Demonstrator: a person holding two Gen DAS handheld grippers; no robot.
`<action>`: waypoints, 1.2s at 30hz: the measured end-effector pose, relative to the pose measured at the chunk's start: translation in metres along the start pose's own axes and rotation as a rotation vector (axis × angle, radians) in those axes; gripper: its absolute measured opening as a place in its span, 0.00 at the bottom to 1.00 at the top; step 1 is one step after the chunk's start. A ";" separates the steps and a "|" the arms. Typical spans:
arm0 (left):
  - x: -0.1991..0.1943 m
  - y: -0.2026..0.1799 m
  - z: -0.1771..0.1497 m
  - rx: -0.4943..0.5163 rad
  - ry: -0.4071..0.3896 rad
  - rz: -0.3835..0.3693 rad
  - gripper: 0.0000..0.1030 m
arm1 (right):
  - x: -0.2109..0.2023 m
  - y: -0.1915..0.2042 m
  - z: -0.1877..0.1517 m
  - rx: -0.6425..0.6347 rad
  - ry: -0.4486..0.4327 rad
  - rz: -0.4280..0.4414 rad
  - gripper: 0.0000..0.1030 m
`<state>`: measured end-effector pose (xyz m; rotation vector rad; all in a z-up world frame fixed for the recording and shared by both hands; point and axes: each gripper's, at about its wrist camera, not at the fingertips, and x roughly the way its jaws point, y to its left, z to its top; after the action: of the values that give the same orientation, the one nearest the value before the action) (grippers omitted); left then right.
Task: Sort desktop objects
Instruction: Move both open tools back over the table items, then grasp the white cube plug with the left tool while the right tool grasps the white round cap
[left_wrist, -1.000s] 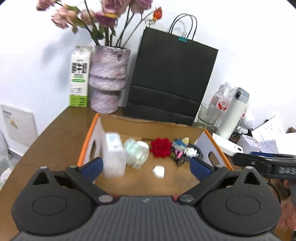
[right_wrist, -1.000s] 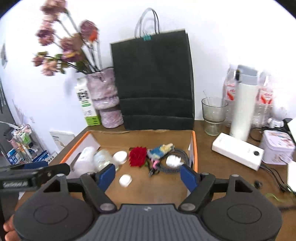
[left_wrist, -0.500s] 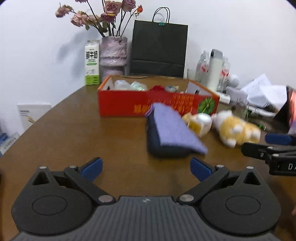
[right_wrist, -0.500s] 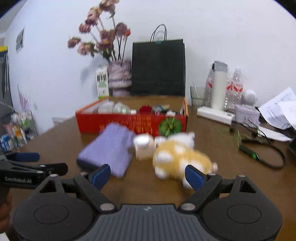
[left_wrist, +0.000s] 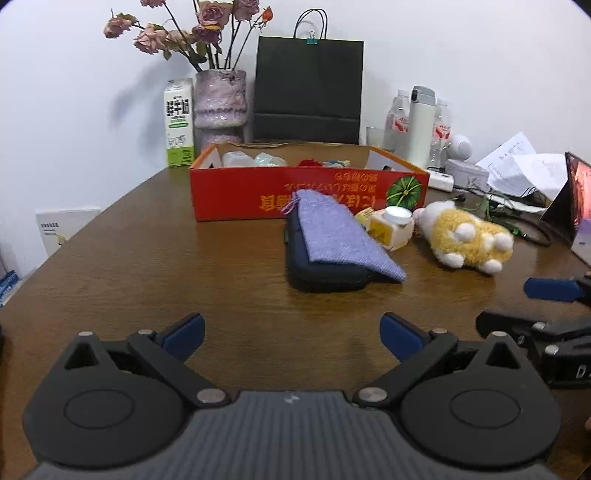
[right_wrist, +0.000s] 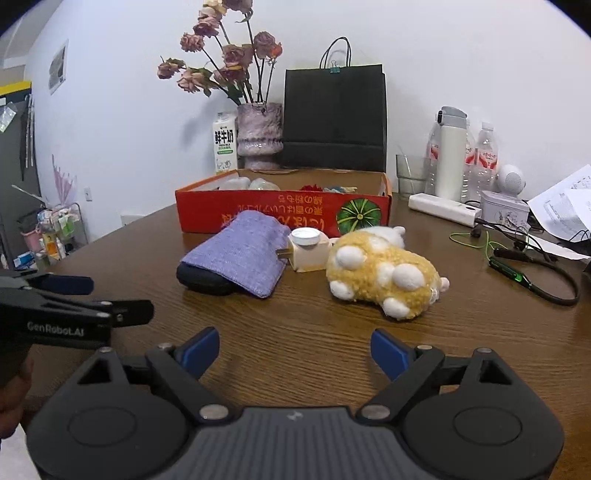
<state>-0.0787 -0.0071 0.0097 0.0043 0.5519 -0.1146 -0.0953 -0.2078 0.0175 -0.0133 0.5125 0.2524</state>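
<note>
Ahead, woven purple pouch (right_wrist: 240, 251) atop dark case (left_wrist: 325, 275), fluffy plush (right_wrist: 384, 275) beside; both grippers' fingers wide, empty.

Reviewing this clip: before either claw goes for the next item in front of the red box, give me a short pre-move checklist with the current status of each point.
1. Left claw open and holding nothing: ok.
2. Right claw open and holding nothing: ok.
3. Yellow-and-white plush toy lies free on the brown wooden table, with nothing on top of it: ok.
4. Purple woven pouch free to lift alone: not ok, it lies across a dark zip case.
5. Small cream cube with white round cap clear of neighbours: not ok, it is wedged between the pouch and the plush.
6. Room left in the red cardboard box: cannot tell from this low angle.
</note>
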 end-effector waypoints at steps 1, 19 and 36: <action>0.002 0.000 0.004 -0.004 0.000 0.001 1.00 | 0.001 -0.001 0.001 0.009 0.001 0.002 0.86; 0.076 -0.012 0.064 0.159 -0.016 -0.150 0.93 | 0.121 -0.020 0.103 -0.072 0.046 0.076 0.42; 0.183 -0.077 0.118 0.389 0.243 -0.434 0.44 | 0.073 -0.094 0.106 0.190 -0.127 0.042 0.27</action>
<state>0.1291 -0.1070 0.0168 0.2815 0.7607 -0.6498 0.0405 -0.2739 0.0696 0.1975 0.4087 0.2433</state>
